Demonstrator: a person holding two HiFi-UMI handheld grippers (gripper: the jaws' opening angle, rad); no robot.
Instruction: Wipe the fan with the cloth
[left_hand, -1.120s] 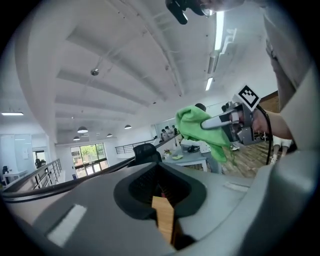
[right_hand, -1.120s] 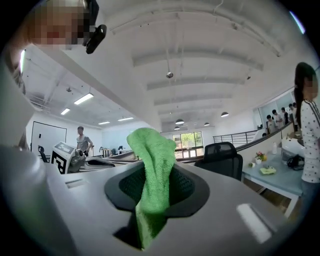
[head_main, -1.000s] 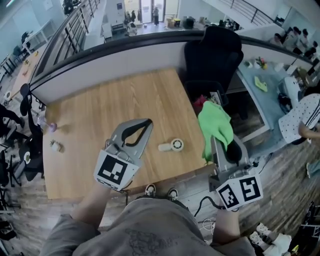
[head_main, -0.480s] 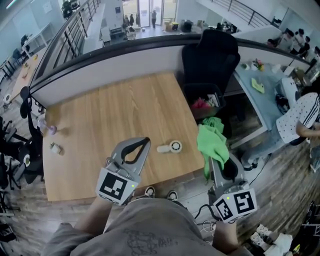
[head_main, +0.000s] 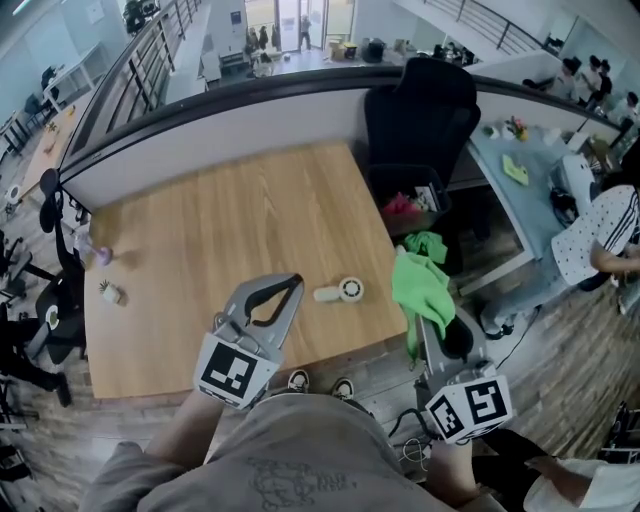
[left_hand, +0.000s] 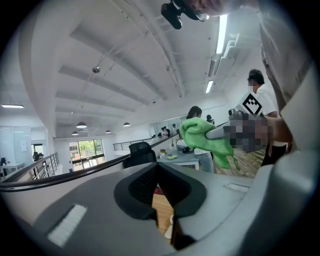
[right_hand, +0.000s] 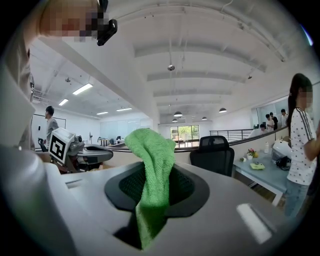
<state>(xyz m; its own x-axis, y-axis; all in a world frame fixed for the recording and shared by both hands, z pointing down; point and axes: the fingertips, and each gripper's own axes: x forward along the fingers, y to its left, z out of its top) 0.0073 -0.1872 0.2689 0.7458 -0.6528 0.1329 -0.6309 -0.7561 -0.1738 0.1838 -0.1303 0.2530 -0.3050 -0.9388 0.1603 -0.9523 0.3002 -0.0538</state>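
Observation:
A small white hand fan (head_main: 343, 292) lies flat on the wooden table (head_main: 220, 220) near its front right corner. My left gripper (head_main: 291, 286) hangs shut and empty just left of the fan, apart from it; in the left gripper view its jaws (left_hand: 161, 169) meet, with table and fan (left_hand: 168, 231) showing below them. My right gripper (head_main: 424, 314) hovers off the table's right edge, shut on a green cloth (head_main: 425, 283). The cloth (right_hand: 152, 175) stands up from the jaws and droops over them. The cloth (left_hand: 204, 136) also shows in the left gripper view.
A black office chair (head_main: 420, 110) stands beyond the table's right far corner, with a dark bin (head_main: 405, 205) below it. Two small objects (head_main: 108, 292) sit at the table's left side. A grey desk (head_main: 530, 170) and a person in a striped shirt (head_main: 600, 235) are at right.
Both grippers have sunk a little and drawn back toward the table's near edge, the cloth going with the right one. The jaws have stayed as they were. The fan has not moved.

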